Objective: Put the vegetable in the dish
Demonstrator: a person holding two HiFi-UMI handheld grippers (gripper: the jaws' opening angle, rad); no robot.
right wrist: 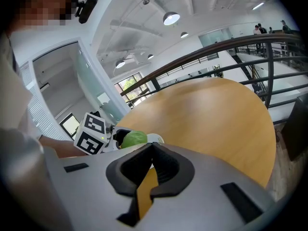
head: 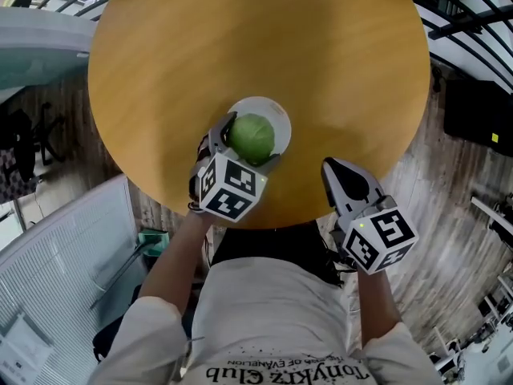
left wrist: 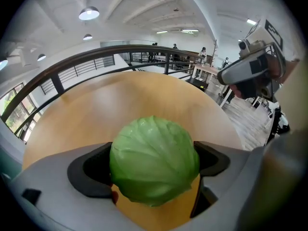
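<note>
A round green cabbage (head: 252, 137) is held between the jaws of my left gripper (head: 247, 143), which is shut on it. In the head view the cabbage hangs over a small white dish (head: 271, 114) on the round wooden table (head: 256, 46). The left gripper view shows the cabbage (left wrist: 154, 160) filling the space between the jaws, and the dish is hidden there. My right gripper (head: 343, 175) rests over the table's near edge to the right, its jaws touching with nothing between them (right wrist: 150, 148). The right gripper view shows the cabbage (right wrist: 133, 138) and the dish (right wrist: 156, 139) at the left.
The table is bare apart from the dish. Black railings (head: 465, 14) run behind it at the upper right, and a white slatted panel (head: 56, 247) stands at the lower left. The floor (head: 449, 175) is wood planking.
</note>
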